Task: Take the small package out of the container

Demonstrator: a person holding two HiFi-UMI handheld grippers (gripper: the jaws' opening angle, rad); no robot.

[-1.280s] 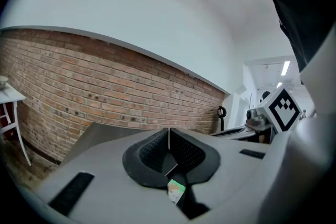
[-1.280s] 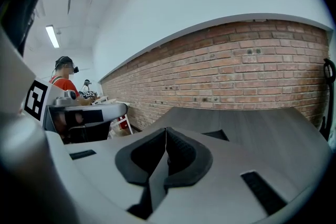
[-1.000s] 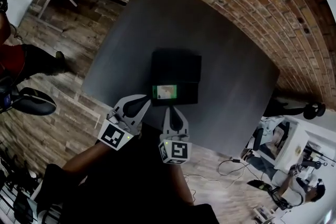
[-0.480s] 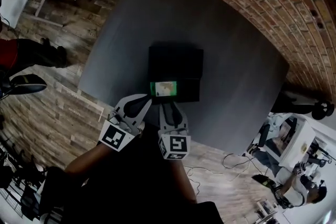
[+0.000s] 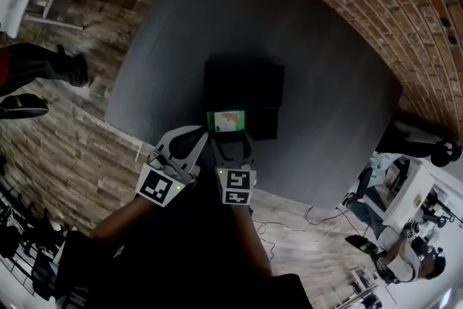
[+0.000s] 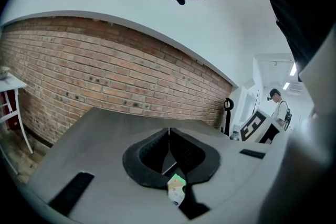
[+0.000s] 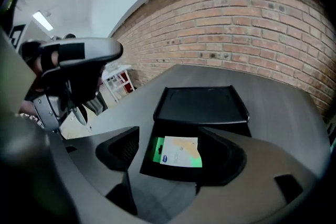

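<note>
1. Jaws on your grey two-jaw right gripper (image 7: 169, 134) have just been opening and now stand well apart. Nothing is pressed between the pads. Since a second ago it has dropped and tipped down towards the near edge of the box.
2. Your grey left gripper (image 6: 169, 136) is closed, its tips meeting with nothing between them. It sits just beside the right one at the table's near edge and has sunk a little too.
3. The small flat green-and-white package (image 7: 177, 151) has not moved. It lies flat in the near half of the black plastic open container (image 7: 202, 102), framed between your right jaws but apart from both pads.
4. The container has stayed put on the dark grey square tabletop (image 5: 325, 83). Its far half is bare, and the red brick wall (image 7: 252, 23) stands beyond.
5. For the task, I judge this the end of the approach. The right jaws are ready, and the package is not yet gripped. A flat package may need one pad slid under an edge, so steady the box if it shifts.
</note>
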